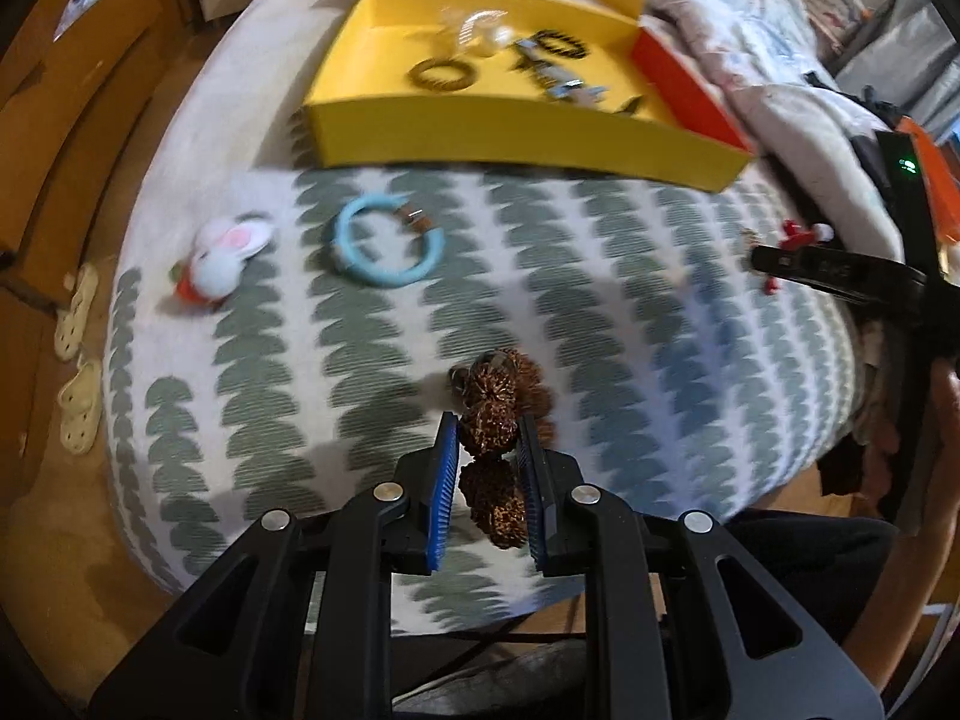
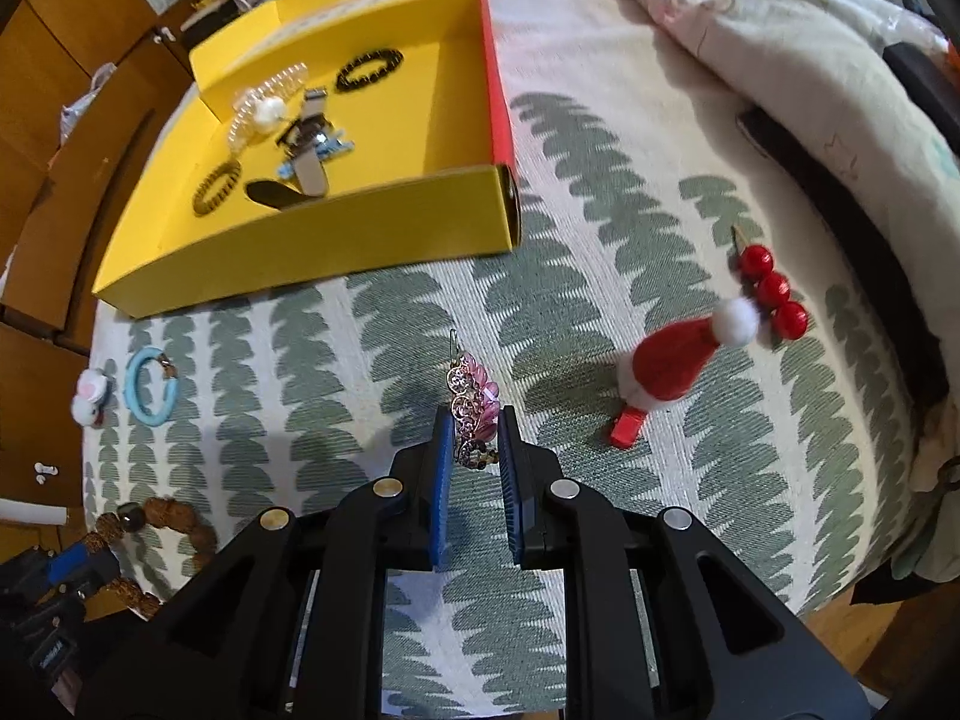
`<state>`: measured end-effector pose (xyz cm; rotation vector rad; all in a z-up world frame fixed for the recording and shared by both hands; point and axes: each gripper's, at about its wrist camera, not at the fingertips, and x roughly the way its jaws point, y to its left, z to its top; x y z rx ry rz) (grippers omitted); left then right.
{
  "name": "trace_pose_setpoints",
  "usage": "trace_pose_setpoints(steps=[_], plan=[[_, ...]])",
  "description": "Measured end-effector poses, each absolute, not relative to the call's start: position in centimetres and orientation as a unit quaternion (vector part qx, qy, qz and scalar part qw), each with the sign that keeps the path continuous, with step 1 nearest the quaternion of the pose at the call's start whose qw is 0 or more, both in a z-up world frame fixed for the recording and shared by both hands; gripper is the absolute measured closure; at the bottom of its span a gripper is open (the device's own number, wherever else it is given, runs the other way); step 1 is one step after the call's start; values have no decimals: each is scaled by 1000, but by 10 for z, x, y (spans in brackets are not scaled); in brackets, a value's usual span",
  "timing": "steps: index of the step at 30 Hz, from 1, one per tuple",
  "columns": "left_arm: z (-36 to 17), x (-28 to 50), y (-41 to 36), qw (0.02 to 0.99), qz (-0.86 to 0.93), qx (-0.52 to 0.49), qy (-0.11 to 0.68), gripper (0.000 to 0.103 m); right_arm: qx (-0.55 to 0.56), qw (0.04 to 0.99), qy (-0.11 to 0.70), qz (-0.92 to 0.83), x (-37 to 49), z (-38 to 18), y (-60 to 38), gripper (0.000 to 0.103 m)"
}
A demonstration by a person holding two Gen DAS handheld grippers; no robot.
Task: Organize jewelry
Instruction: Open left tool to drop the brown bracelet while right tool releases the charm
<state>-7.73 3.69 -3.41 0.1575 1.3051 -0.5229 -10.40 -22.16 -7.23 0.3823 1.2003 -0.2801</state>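
Both loaded: left gripper (image 1: 489, 441) clamped the brown bead bracelet (image 1: 492, 414), right gripper (image 2: 474, 435) clamped the pink hairpin (image 2: 471, 405). Yellow box (image 2: 312, 240) lay ahead-left of right, straight ahead of left.

Brown bead bracelet (image 1: 489, 438) btwn blue pads, pink-gold hair clip (image 2: 471, 414) likewise; yellow box (image 2: 336, 240) w/ hair ties.

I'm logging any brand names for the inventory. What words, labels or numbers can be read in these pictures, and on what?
None can be read.
Right hand-held gripper: pale marks on its black body, too blurred to read.
Left hand-held gripper: a small white label, too small and blurred.
Yellow box: plain walls, no print visible.
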Motion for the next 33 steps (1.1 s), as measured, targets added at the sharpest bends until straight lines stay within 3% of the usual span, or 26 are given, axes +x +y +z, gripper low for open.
trace_pose_setpoints(steps=[10, 11, 13, 15, 18, 20, 22, 27, 33], plan=[[-58, -57, 57, 766, -185, 91, 609, 80, 162, 784, 584, -135, -93, -89, -218, 83], [-57, -56, 57, 769, -180, 94, 606, 77, 163, 785, 583, -135, -92, -88, -218, 83], [-51, -55, 60, 781, -171, 99, 592, 52, 158, 788, 579, -139, -91, -84, -217, 82], [-43, -54, 63, 796, -157, 109, 575, 40, 151, 795, 570, -143, -91, -75, -216, 80], [-31, -53, 68, 810, -150, 115, 555, 39, 155, 806, 556, -135, -94, -58, -212, 78], [-25, -50, 71, 813, -153, 103, 552, 36, 158, 817, 540, -128, -97, -45, -210, 72], [-16, -50, 72, 819, -164, 98, 541, 23, 157, 829, 523, -121, -98, -31, -208, 59], [8, -44, 56, 848, -173, 109, 489, 12, 147, 864, 471, -102, -95, 5, -199, 30], [18, -16, 20, 846, -179, 126, 485, 11, 149, 871, 462, -78, -53, 22, -200, 28]])
